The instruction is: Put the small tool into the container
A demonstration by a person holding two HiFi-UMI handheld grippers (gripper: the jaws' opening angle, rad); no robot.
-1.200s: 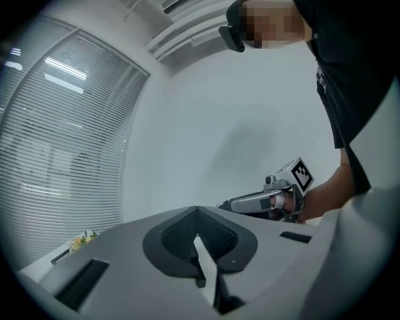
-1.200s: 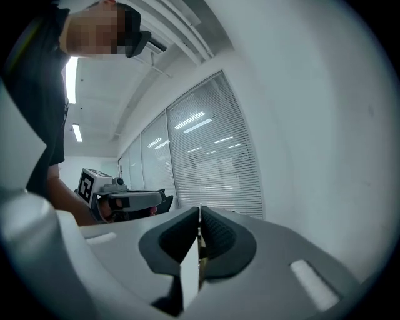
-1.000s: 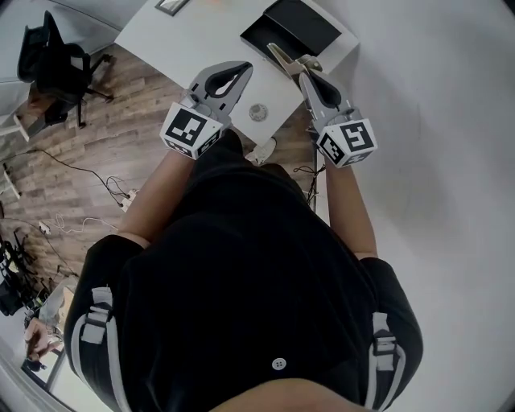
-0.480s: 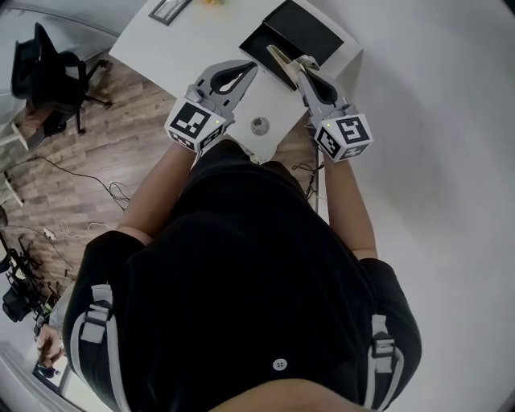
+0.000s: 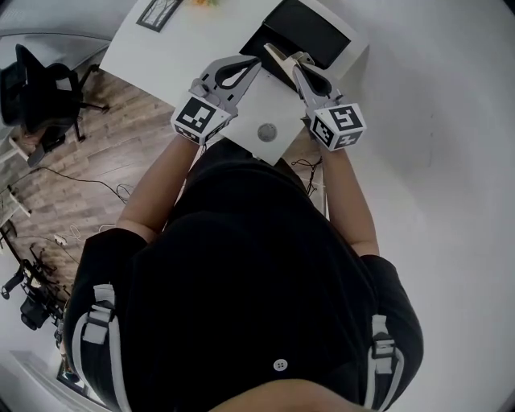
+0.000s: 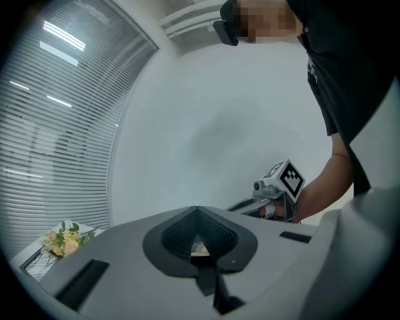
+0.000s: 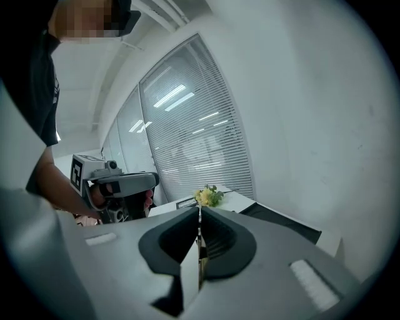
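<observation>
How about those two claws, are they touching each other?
Apart. In the head view, bare white table shows between the left claw and the right claw. Each gripper view sees the other claw held off to one side.

You look down on a white table point(image 5: 181, 47) over a wooden floor point(image 5: 121, 149). A black office chair point(image 5: 47, 87) stands to your left; yellow flowers point(image 7: 209, 195) lie near a picture frame point(image 5: 158, 11).

Looks like an office: black swivel chair point(image 5: 42, 82) on wood floor point(image 5: 121, 153), white tabletop point(image 5: 187, 47), slatted blinds point(image 7: 200, 144) probably over glass.
</observation>
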